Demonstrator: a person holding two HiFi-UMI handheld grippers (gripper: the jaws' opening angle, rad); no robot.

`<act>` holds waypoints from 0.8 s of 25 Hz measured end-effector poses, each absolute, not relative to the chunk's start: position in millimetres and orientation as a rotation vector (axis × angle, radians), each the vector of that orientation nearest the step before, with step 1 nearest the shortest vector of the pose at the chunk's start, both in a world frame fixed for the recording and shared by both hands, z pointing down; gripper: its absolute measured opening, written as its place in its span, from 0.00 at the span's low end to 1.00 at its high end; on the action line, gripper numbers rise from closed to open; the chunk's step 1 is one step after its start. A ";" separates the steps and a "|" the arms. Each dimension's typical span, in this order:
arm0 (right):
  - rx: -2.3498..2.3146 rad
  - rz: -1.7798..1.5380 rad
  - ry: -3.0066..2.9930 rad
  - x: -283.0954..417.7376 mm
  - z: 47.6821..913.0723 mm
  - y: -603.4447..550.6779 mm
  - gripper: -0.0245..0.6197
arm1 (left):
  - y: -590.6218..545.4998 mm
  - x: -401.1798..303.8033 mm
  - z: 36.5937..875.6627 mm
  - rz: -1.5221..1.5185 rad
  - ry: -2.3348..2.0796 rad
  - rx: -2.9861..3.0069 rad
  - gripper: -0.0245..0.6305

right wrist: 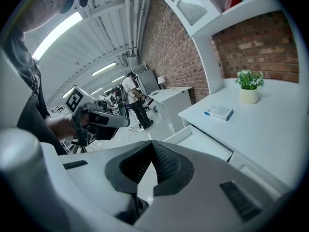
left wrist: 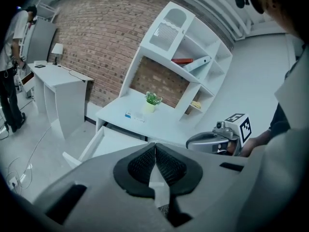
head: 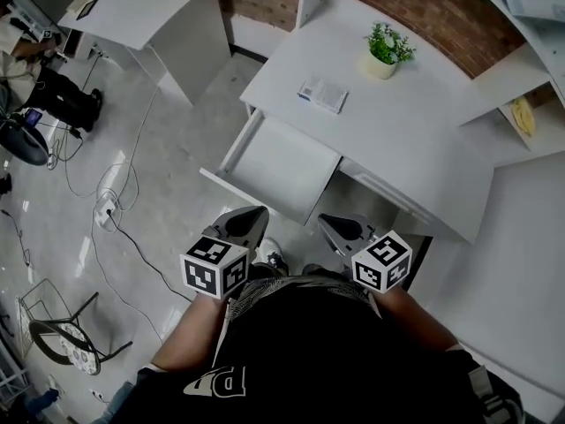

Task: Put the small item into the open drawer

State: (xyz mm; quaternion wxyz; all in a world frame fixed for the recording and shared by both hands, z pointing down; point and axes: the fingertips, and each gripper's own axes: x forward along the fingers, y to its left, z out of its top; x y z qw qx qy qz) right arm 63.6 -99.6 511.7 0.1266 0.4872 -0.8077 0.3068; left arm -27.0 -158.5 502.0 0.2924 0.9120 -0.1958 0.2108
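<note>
A small white and blue box [head: 323, 94] [left wrist: 133, 116] [right wrist: 218, 112] lies flat on the white desk [head: 415, 140], left of a potted plant. Below the desk's front edge an open white drawer [head: 284, 168] [left wrist: 113, 143] [right wrist: 205, 145] stands pulled out, with nothing inside it. My left gripper [head: 258, 220] [left wrist: 155, 150] is shut and holds nothing; it hovers close to my body, short of the drawer's front. My right gripper [head: 328, 225] [right wrist: 152, 150] is shut too, empty, held level with the left one, just right of the drawer.
A small potted plant [head: 387, 49] stands at the back of the desk. White shelving [head: 521, 95] rises at the right against a brick wall. A second white desk [head: 159, 16] stands to the left. Cables trail over the floor [head: 115, 201], and a person [head: 48, 82] is at far left.
</note>
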 end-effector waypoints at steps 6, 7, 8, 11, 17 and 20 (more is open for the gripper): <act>1.468 0.839 -2.321 60.8 501.3 -138.8 0.05 | -195.2 -30.2 497.9 0.549 -0.479 2.474 0.06; 1.467 0.830 -2.318 60.3 500.5 -143.4 0.05 | -200.9 -31.0 498.4 0.550 -0.479 2.476 0.06; 1.464 0.824 -2.315 59.9 500.2 -147.0 0.05 | -205.8 -32.1 499.2 0.552 -0.480 2.477 0.06; 1.464 0.818 -2.304 60.7 500.1 -153.3 0.05 | -213.1 -35.0 501.5 0.558 -0.481 2.476 0.06; 1.475 0.811 -2.304 70.0 496.2 -165.8 0.05 | -216.6 -34.3 505.2 0.567 -0.485 2.469 0.06; 1.465 0.797 -2.314 79.0 495.2 -173.0 0.05 | -218.4 -31.1 507.6 0.569 -0.508 2.459 0.06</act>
